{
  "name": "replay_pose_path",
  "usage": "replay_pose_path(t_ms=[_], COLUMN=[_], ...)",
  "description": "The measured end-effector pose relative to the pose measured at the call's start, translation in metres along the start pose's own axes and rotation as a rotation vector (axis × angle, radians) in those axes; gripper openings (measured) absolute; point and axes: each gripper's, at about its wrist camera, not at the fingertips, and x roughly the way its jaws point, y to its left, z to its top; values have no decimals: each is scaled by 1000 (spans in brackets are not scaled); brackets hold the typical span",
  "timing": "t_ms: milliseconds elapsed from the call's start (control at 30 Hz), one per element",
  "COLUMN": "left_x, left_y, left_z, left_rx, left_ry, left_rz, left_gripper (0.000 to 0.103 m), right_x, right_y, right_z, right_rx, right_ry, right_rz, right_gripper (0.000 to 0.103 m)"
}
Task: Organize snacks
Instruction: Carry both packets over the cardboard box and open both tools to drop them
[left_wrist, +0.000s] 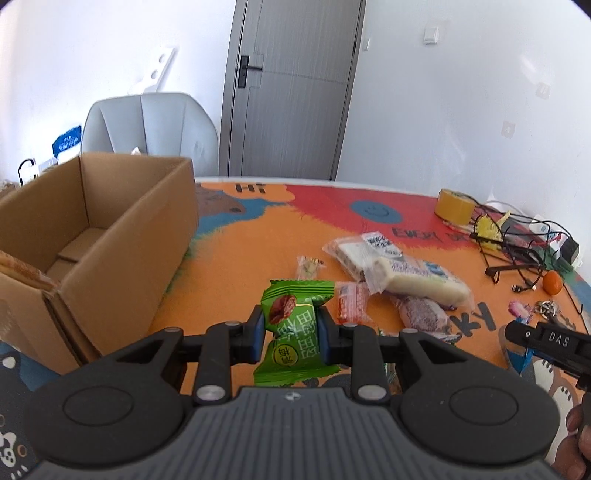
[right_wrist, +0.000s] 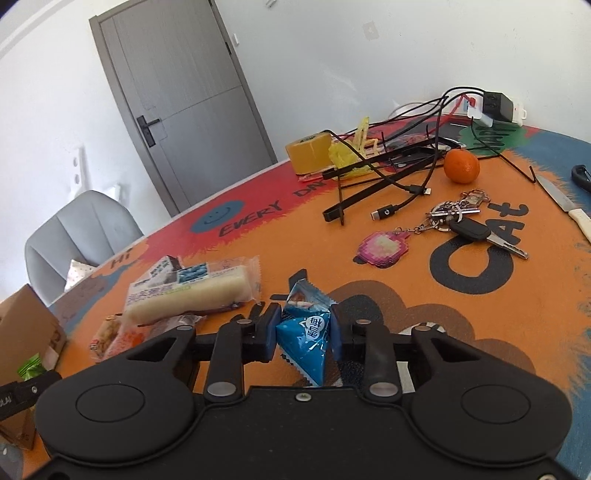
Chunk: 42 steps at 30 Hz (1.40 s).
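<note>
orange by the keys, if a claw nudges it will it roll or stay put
The orange looks round and smooth, so a nudge would probably set it rolling. It sits free on the flat table mat, with cables beside it that might stop it. It looks firm, so likely not fragile.

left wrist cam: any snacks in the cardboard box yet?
No: the visible part of the cardboard box floor is bare, and the green snack packet sits in the left gripper.
</note>
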Motion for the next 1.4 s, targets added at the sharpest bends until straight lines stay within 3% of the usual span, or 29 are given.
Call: replay_pose_path(t_ms=[267, 567, 1000, 1400], left_x=[-22, -46, -73, -79], left_y=[6, 23, 64, 113], left_z=[5, 16, 37, 49], left_rx=[5, -21, -53, -104], left_ry=[-61, -117, -195, -213], left_rz=[44, 41, 86, 122], left_gripper=[27, 27, 27, 27], right_x=[-21, -39, -50, -52], right_y=[13, 42, 97, 151], right_z=[0, 3, -1, -7], right_rx=[-14, -46, -118, -191], right_ry=[-33, -68, -81, -72], right_rz=[61, 155, 264, 351], right_gripper=[28, 28, 28, 29])
